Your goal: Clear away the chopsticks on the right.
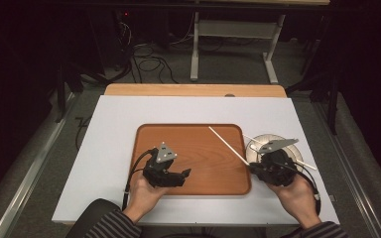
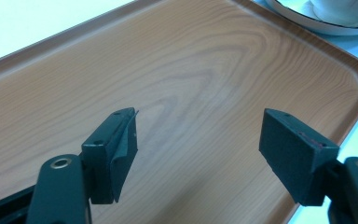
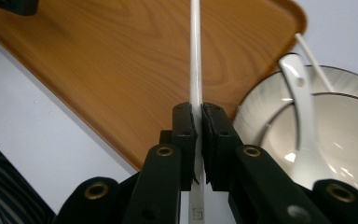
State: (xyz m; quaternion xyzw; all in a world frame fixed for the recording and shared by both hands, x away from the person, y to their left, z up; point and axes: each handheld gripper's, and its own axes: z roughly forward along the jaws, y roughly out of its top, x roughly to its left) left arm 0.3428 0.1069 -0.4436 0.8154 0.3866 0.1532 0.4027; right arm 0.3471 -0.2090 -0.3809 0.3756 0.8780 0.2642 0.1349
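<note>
My right gripper (image 3: pixel 199 109) is shut on a long white chopstick (image 3: pixel 195 56) near its lower end. In the high view that chopstick (image 1: pixel 227 143) slants up and left over the wooden tray (image 1: pixel 193 144), with the right gripper (image 1: pixel 253 166) at the tray's right edge. My left gripper (image 1: pixel 183 174) hovers over the tray's near left part. Its jaws stand wide apart in the left gripper view (image 2: pixel 198 126), with only bare tray (image 2: pixel 191 70) between them.
A white bowl (image 3: pixel 349 135) with a white spoon (image 3: pixel 303 121) sits on a plate (image 1: pixel 258 141) just right of the tray. A second chopstick (image 3: pixel 313 58) lies beside it. The tray rests on a white mat (image 1: pixel 109 148) over a wooden table.
</note>
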